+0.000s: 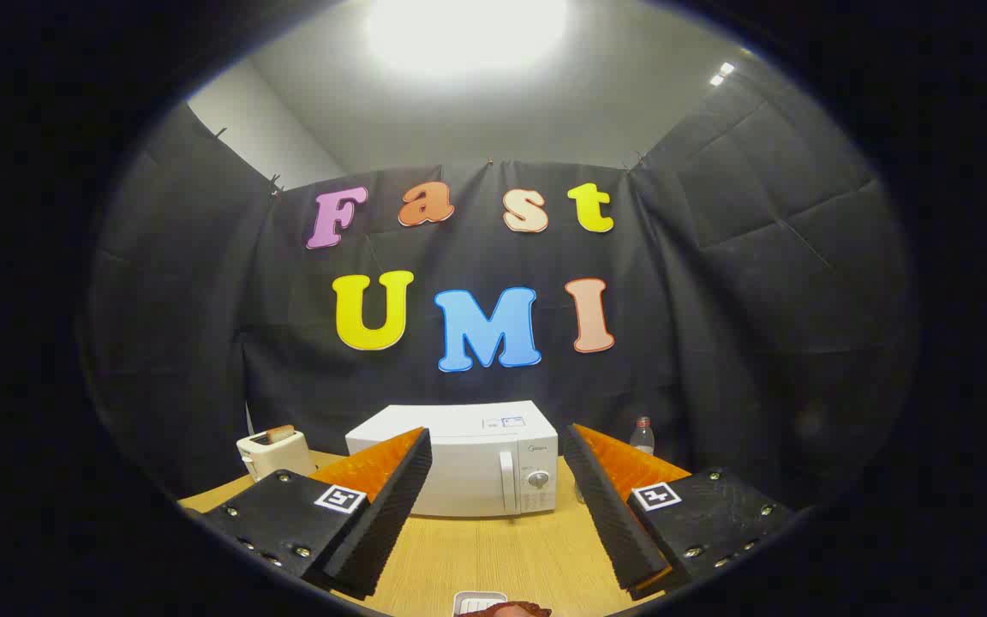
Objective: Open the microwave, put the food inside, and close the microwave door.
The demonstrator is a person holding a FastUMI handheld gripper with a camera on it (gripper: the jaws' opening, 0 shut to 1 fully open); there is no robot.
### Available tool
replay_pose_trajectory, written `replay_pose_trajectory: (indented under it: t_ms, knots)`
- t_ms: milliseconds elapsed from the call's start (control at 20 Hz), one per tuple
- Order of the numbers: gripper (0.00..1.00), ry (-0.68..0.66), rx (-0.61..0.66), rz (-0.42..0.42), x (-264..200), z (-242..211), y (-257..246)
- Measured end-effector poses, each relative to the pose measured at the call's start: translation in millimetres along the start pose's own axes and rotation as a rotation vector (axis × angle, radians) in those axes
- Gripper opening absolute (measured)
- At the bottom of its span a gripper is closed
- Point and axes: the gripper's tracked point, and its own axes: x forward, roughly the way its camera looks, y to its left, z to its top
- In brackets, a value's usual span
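The gripper (498, 480) stands wide open with nothing between its ribbed fingers. Beyond them, at the far edge of the wood-grain table (502, 548), sits the white box-shaped microwave (468, 463), door closed, its vertical handle (506, 482) and round dial (538, 480) on the right side. Bare tabletop lies between fingers and microwave. The food (515, 609) rests in a white tray (472, 601) nearest, between the fingers. A cream toaster (273, 450) stands far left; a clear bottle (643, 435) far right. Label text is unreadable.
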Motion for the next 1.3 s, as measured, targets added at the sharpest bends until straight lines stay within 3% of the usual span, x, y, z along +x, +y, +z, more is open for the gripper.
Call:
replay_pose_trajectory:
  t_ms: [800,1300]
  knots:
    - [0.97,-0.004,-0.005,0.009,8,2,-5]
    - [0.97,0.031,0.01,0.026,65,-14,-18]
